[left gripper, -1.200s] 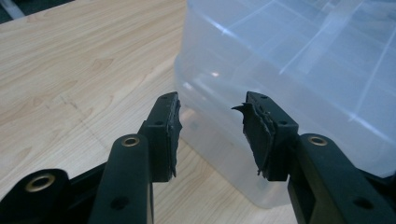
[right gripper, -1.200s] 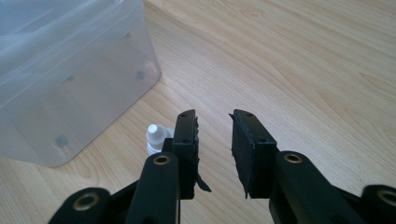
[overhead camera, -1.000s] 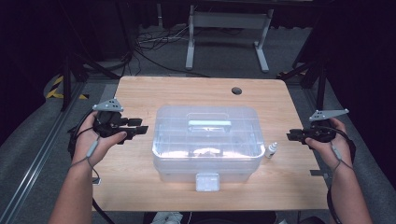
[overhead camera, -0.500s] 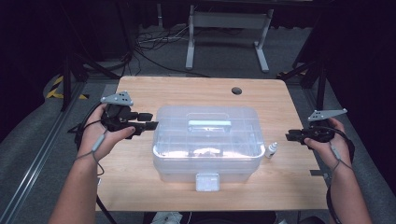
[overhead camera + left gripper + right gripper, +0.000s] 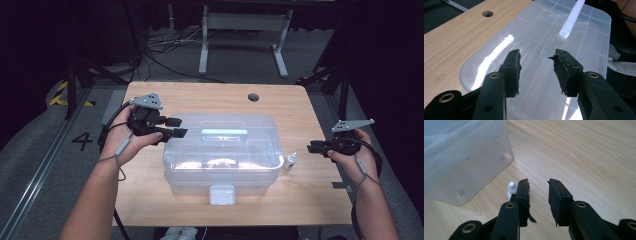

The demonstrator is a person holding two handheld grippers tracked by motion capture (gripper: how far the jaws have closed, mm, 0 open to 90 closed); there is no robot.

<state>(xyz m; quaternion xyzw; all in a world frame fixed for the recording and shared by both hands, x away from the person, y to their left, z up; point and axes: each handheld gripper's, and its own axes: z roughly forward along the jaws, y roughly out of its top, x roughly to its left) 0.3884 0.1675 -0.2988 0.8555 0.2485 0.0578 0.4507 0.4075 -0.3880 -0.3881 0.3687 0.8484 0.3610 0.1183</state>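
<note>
Box (image 5: 220, 152) sits mid-surface (image 5: 150, 200), lid on. Left fingers (image 5: 515, 67) hover apart over its lid edge; right gripper (image 5: 314, 146) waits apart, empty, near the bottle (image 5: 290, 161). Next, I judge (latch in front): reach the handle (image 5: 224, 133).

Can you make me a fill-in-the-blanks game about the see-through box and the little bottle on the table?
1. The clear plastic box sits on a ____ table.
2. The small white bottle stands on the box's ____ side in the high view.
3. The left gripper hovers over the box's ____.

Missing words: wooden; right; lid
</note>
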